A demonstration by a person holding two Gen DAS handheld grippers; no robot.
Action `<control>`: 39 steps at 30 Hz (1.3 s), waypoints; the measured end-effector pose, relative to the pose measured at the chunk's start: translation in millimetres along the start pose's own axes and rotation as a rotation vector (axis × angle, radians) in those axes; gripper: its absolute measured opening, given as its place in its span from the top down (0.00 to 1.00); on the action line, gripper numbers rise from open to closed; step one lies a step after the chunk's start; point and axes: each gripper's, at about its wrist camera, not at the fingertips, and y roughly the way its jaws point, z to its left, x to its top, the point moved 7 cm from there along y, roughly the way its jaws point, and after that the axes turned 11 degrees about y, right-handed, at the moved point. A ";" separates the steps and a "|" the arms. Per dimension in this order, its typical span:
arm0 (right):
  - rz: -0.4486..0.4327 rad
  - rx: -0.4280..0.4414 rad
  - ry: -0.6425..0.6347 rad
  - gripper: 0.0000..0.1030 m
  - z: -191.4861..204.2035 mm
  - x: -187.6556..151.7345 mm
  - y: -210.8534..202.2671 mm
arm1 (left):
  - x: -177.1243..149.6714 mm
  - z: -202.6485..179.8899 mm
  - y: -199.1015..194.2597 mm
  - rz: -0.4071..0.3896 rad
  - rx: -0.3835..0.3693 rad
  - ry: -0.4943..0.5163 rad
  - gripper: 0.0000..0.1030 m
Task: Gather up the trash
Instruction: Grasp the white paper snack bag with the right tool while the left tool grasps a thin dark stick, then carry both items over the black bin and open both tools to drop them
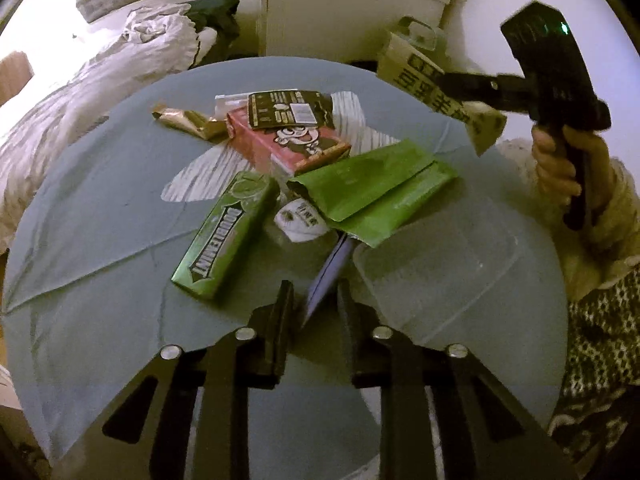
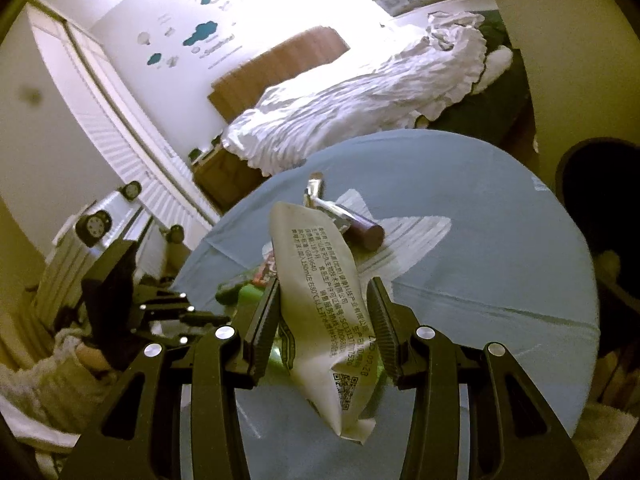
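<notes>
Trash lies piled on a round table with a blue cloth [image 1: 100, 216]: a green Doublemint box [image 1: 224, 236], a pink carton [image 1: 288, 140], a green pouch [image 1: 372, 192], a gold wrapper [image 1: 188, 120] and a small white packet [image 1: 300, 220]. My left gripper [image 1: 314, 300] hovers low over the near side, its jaws narrowly apart around the edge of a thin blue-white paper [image 1: 328, 276]. My right gripper [image 2: 324, 320] is shut on a cream printed packet [image 2: 320, 300], held up above the table; it also shows in the left wrist view [image 1: 440, 92].
A clear plastic container lid [image 1: 452, 280] lies at the near right of the table. A bed with white bedding [image 2: 352, 96] stands beyond the table, a white cabinet [image 1: 348, 12] behind it. A suitcase [image 2: 100, 236] is on the floor.
</notes>
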 end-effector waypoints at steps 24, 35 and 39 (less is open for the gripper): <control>-0.447 -0.083 0.223 0.57 -129.6 103.8 -101.1 | 170.0 -5.8 -42.2 -0.345 -0.129 -0.155 0.93; -0.610 -0.280 0.352 0.57 -241.6 132.5 -129.0 | 331.9 -47.3 80.5 -0.304 -0.305 -0.100 0.93; -0.624 -0.290 0.383 0.57 -269.3 133.2 -133.6 | 350.6 -57.2 129.0 -0.236 -0.335 -0.107 0.93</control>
